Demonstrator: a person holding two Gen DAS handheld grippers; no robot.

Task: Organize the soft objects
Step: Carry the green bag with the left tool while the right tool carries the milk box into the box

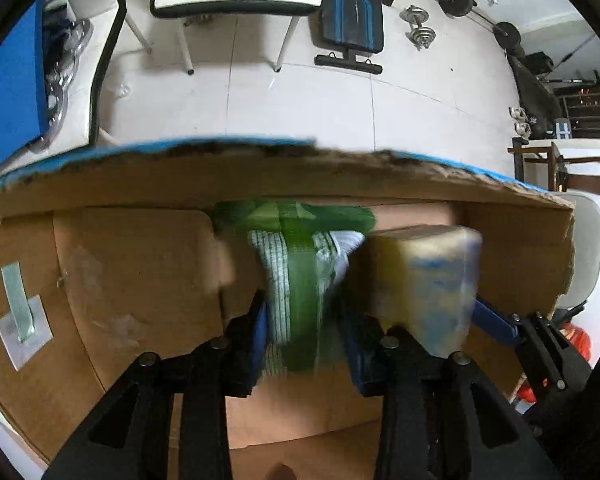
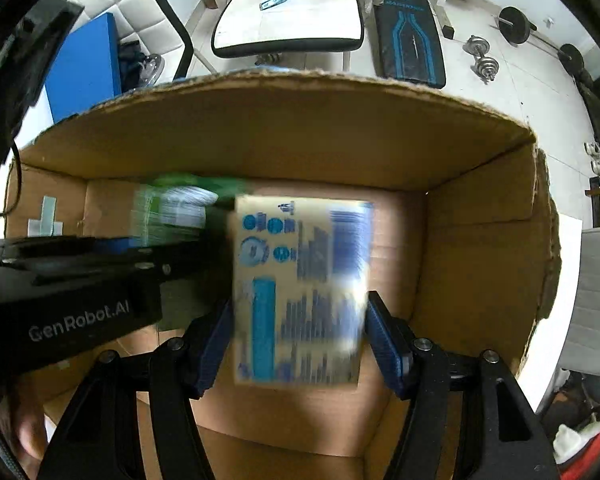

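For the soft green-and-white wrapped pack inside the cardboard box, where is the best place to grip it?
Probably across the narrow middle of the soft green-and-white wrapped pack, from above through the cardboard box opening. The left gripper pinches it there now, one pad on each long side.

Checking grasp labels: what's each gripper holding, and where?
Left gripper: green-banded white cloth pack, pinched at its near end. Right gripper: yellow blue-printed pack, clamped across its near sides.

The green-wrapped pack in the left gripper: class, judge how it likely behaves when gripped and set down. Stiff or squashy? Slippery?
The green-wrapped pack probably squashes: it looks like folded cloth, pinched in the left gripper. Its glossy film may be slippery. It likely settles flat in the cardboard box rather than rolling.
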